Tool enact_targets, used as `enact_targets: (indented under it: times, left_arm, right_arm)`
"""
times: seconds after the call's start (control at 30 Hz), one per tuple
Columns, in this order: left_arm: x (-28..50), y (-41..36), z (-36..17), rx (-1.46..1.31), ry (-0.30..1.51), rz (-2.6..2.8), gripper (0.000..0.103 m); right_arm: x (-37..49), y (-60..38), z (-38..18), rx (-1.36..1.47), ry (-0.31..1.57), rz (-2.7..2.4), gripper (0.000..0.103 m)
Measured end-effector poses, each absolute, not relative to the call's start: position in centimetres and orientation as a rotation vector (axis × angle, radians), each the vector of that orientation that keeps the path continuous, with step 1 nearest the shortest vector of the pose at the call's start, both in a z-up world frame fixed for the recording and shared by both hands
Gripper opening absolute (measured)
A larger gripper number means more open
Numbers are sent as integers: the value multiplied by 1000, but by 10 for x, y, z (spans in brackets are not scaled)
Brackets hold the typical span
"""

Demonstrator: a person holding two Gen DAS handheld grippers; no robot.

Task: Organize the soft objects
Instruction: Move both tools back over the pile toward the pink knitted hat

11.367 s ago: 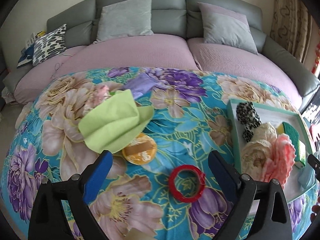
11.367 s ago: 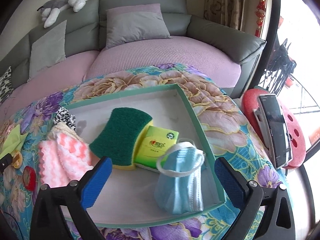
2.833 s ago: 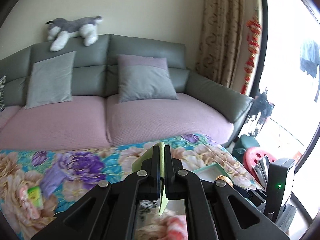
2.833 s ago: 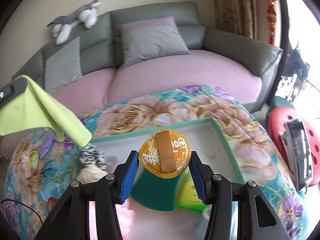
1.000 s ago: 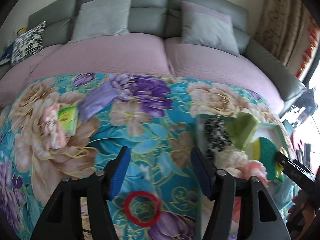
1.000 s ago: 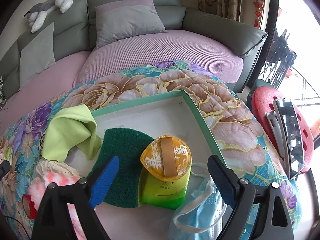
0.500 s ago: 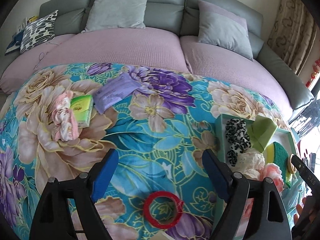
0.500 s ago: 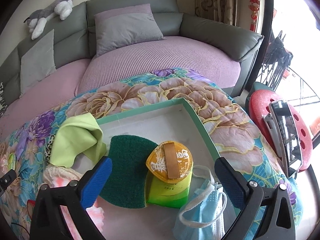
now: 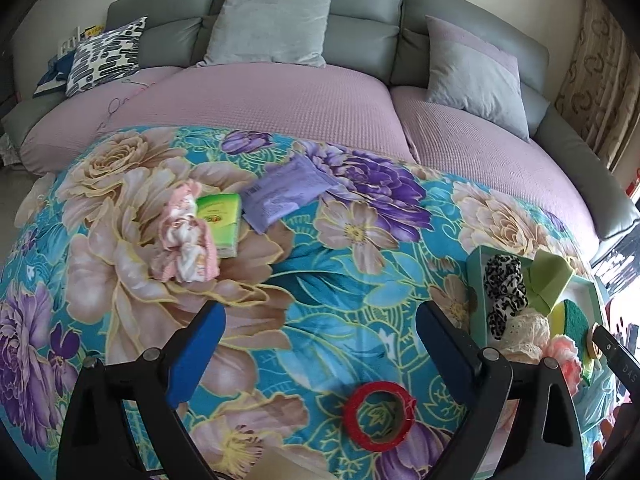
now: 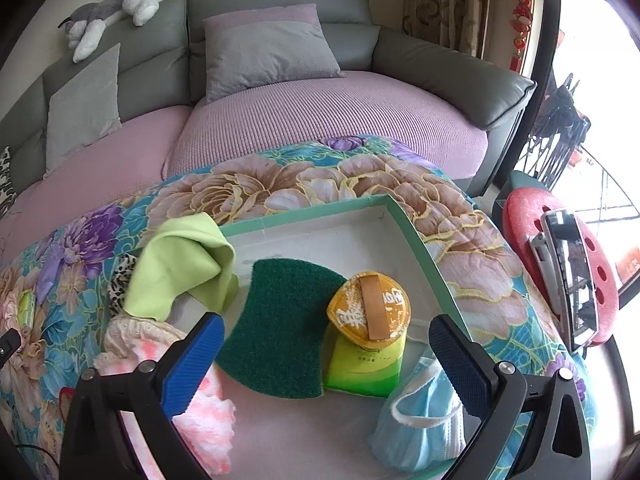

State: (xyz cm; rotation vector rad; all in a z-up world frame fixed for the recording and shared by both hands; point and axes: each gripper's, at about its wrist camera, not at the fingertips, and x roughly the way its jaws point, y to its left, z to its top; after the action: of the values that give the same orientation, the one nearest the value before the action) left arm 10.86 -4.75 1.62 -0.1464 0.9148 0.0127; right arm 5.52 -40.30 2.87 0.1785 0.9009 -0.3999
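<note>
My left gripper [image 9: 320, 340] hovers over the floral blanket with its jaws opening and nothing between them. Ahead of it lie a pink-and-white cloth bundle [image 9: 186, 236], a green tissue pack [image 9: 219, 224] and a purple packet [image 9: 286, 194]. A red tape ring [image 9: 378, 408] sits near its right finger. My right gripper [image 10: 326, 356] stands open above the green-rimmed tray [image 10: 320, 210]. The tray holds a lime cloth [image 10: 184, 268], a dark green sponge [image 10: 284, 328], an orange pouch [image 10: 370, 310] on a green pack [image 10: 362, 368], a blue mask [image 10: 420, 420] and a pink cloth [image 10: 200, 412].
A grey sofa [image 9: 304, 92] with cushions and mauve seat covers runs behind the blanket. A plush toy [image 10: 108, 12] lies on its back. A red stool [image 10: 560, 264] carrying a phone stands right of the tray. A leopard-print cloth [image 9: 505, 288] lies at the tray's left end.
The left gripper let the lime cloth go into the tray, swung left over the blanket and widened its jaws. The right gripper released the orange pouch and drew slightly back.
</note>
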Motion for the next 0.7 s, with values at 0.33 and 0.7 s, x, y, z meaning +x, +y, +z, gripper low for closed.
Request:
enact_targets:
  times: [0.33,0.7]
  left_arm:
    - [107,-16,14,-118,916,121,96]
    - [101,20,19,-195,888,210,96]
  right_arm:
    - [63,-355,50,85,852,-314,103]
    - [69,-304,68,35,792,-162,103]
